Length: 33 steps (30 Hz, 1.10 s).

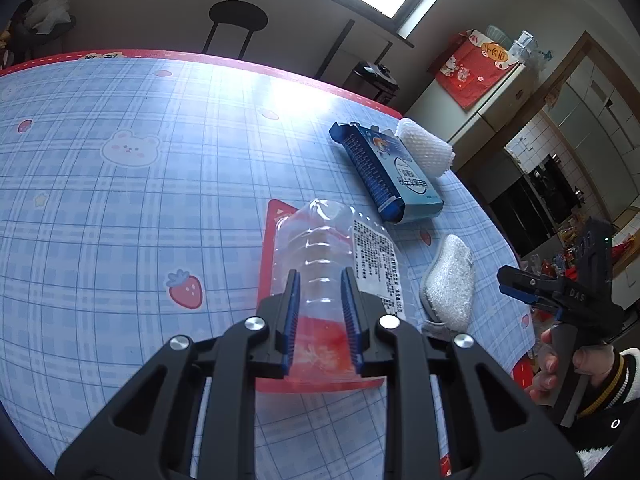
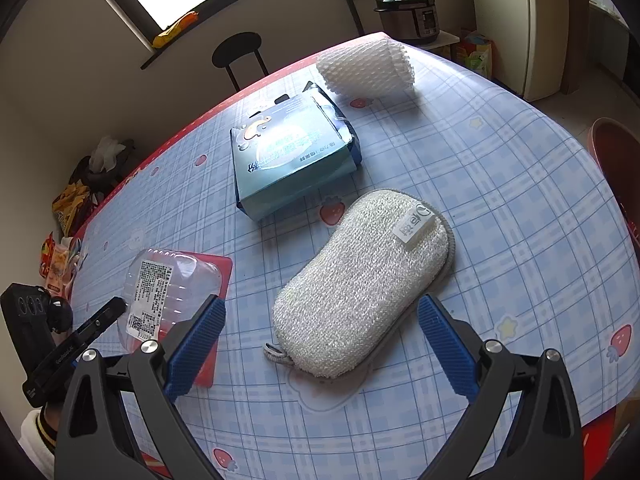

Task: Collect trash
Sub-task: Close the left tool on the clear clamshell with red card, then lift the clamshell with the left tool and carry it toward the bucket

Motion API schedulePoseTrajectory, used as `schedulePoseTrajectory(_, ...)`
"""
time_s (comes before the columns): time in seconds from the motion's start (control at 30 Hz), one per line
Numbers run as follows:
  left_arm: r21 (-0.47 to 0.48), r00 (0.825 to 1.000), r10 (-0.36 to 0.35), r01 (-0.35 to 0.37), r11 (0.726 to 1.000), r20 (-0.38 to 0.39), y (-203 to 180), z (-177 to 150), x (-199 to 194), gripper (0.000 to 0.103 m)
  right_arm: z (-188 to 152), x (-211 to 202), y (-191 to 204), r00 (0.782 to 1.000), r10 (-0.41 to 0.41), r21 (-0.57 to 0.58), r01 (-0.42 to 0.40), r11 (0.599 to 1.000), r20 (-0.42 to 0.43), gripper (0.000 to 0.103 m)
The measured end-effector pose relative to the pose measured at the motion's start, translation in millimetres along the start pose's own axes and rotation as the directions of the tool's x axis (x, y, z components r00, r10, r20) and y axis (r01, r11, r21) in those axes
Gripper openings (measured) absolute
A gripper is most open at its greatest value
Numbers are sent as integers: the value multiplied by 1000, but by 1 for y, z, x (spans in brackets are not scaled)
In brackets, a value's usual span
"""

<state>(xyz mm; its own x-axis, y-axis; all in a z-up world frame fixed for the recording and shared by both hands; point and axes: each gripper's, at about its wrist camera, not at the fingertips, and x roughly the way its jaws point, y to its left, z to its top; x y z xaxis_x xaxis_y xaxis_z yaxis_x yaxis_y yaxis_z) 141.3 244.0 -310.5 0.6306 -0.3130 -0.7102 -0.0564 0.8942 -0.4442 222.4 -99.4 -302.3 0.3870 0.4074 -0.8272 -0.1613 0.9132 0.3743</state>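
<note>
blister pack (image 1: 320,248) between left gripper (image 1: 320,284) pads

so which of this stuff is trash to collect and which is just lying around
Likely trash, on the table:
- clear plastic blister pack on red card, clamped in the left gripper
- blue carton
- white foam net sleeve

Probably just lying about:
- grey scrub sponge, below the open right gripper
- stool
- pressure cooker

On your table (image 2: 500,184), the sponge (image 2: 360,280) lies right of the blister pack (image 2: 176,276) — box (image 2: 292,160) behind it, foam net (image 2: 366,66) farthest
</note>
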Motion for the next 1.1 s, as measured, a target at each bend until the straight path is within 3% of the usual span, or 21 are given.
schedulePoseTrajectory(0.17, 22, 1000, 10, -10, 1000, 26, -11, 5, -13, 19, -6, 2, 13, 1000, 17, -42, -18, 999, -24, 96)
schedulePoseTrajectory(0.2, 30, 999, 15, -16, 999, 32, -14, 7, -16, 5, -7, 3, 14, 999, 15, -43, -17, 999, -30, 96)
schedulePoseTrajectory(0.37, 82, 999, 3, -5, 997, 35, -31, 20, -26, 4, -12, 1, 11, 999, 24, -27, -25, 999, -33, 96)
schedulePoseTrajectory(0.47, 68, 1000, 23, -23, 997, 7, -27, 19, -18, 4, -14, -2, 7, 999, 28, -17, -29, 999, -29, 96)
schedulePoseTrajectory(0.63, 30, 998, 34, -32, 999, -59, -6, 7, -1, 33, -21, -2, 10, 999, 20, -53, -22, 998, -48, 96)
schedulePoseTrajectory(0.77, 9, 995, 39, -38, 999, -94, 11, -3, 5, 35, -27, 5, 25, 996, 23, -131, -33, 991, -83, 95)
schedulePoseTrajectory(0.93, -47, 993, 7, -13, 999, -122, 31, -4, 11, 45, -31, 24, 61, 988, 39, -253, -76, 964, -147, 85)
schedulePoseTrajectory(1.1, -72, 984, -69, 58, 996, -164, 38, -2, 18, 61, -54, 51, 106, 963, -28, -458, -102, 883, -267, 82)
